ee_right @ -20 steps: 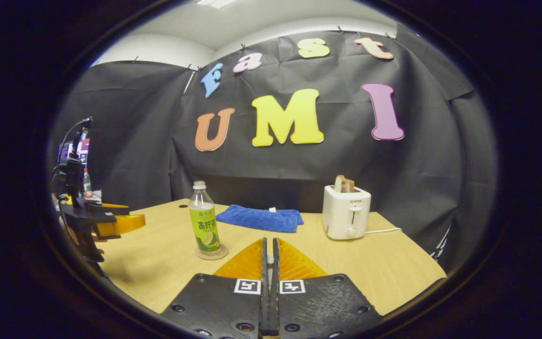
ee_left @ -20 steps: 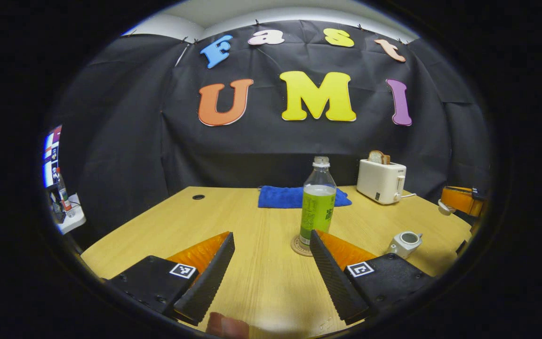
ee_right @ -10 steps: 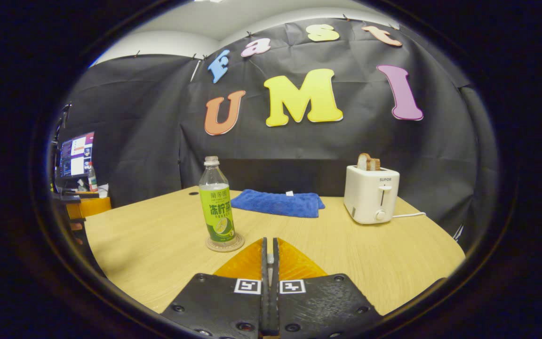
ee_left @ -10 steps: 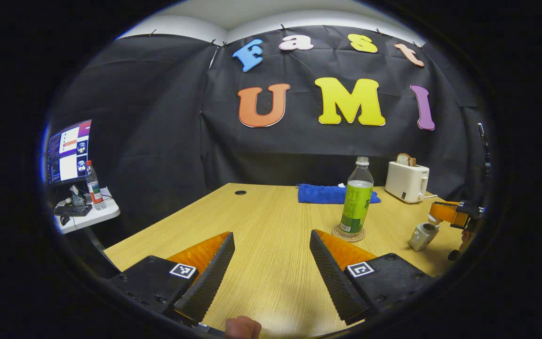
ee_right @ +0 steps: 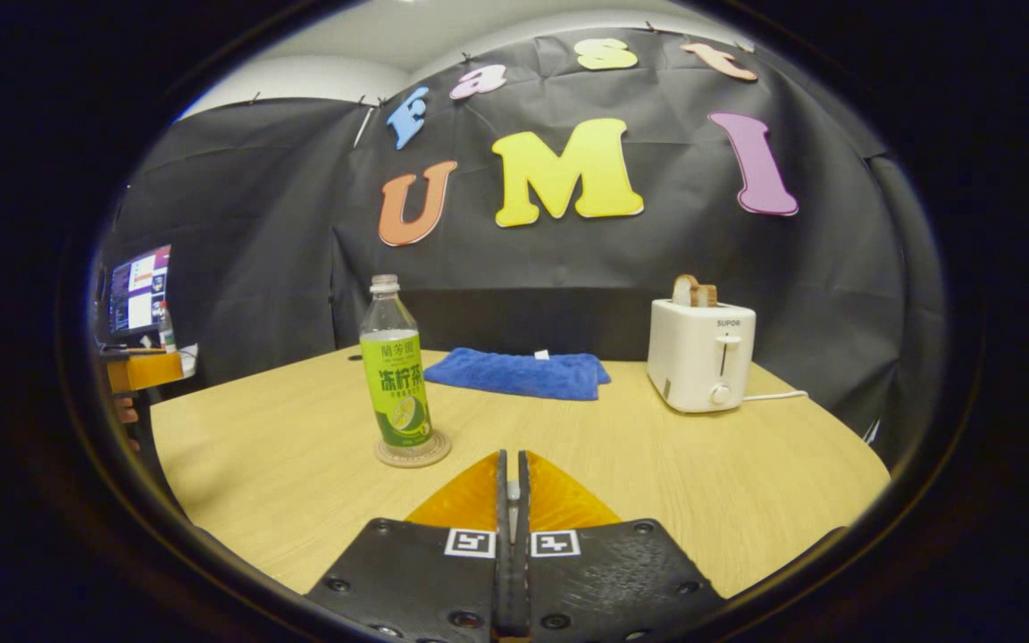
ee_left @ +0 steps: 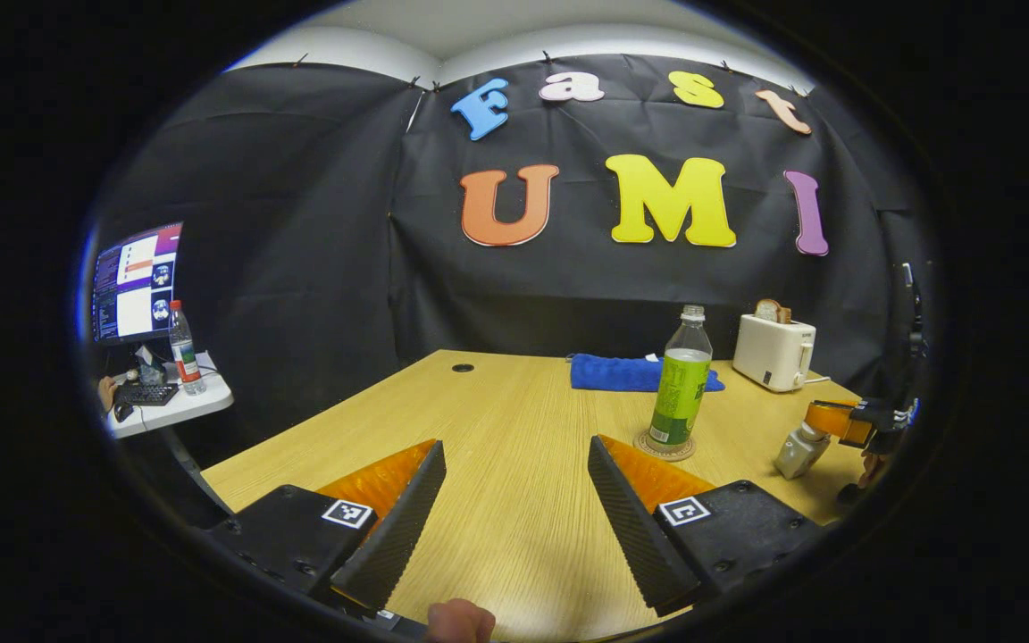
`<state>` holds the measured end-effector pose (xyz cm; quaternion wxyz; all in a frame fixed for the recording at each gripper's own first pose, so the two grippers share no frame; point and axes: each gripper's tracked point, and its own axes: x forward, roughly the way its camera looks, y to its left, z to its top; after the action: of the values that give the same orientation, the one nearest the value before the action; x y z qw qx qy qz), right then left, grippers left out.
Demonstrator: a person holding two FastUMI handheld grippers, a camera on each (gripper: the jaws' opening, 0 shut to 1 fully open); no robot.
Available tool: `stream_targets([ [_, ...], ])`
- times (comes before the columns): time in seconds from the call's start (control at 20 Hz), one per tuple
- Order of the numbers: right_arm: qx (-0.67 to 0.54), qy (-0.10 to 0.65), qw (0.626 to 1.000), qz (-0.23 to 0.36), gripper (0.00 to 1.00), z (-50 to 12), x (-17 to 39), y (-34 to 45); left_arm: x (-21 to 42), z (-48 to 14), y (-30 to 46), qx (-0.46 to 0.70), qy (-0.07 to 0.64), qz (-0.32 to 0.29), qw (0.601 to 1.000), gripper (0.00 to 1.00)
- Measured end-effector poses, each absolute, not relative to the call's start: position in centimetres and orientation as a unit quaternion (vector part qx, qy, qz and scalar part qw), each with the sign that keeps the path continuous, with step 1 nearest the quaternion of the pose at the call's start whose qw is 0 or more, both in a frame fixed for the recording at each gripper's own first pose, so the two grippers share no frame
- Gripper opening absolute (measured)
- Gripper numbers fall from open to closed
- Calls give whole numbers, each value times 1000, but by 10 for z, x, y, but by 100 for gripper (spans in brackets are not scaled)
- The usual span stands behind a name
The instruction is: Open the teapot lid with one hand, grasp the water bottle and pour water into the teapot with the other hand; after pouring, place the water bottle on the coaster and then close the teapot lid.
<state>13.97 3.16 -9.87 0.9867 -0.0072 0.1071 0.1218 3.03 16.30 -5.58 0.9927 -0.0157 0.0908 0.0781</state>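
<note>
ribbed wedge-shaped claw (ee_left: 514, 464) fingers on dark screwed mounts, each with a square black-and-white marker

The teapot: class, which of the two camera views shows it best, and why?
The left gripper view. There the small pale teapot stands on the table's right edge, below the right gripper. In the right gripper view, that gripper's own fingers are pressed together on something small and pale; the teapot's body can't be made out.

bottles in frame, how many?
2. A green-labelled water bottle stands on the coaster on the table; a second, red-labelled bottle stands on the white side desk by the monitor. Others may be hidden.
</note>
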Motion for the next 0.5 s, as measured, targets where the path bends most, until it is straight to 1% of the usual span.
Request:
stream_targets([
  [0.45,-1,110,987,113,0,-108,141,27,34,-49,150,-10,87,69,994,100],
  [0.5,-5,112,987,111,2,-108,141,27,33,-48,148,-8,87,67,994,100],
])
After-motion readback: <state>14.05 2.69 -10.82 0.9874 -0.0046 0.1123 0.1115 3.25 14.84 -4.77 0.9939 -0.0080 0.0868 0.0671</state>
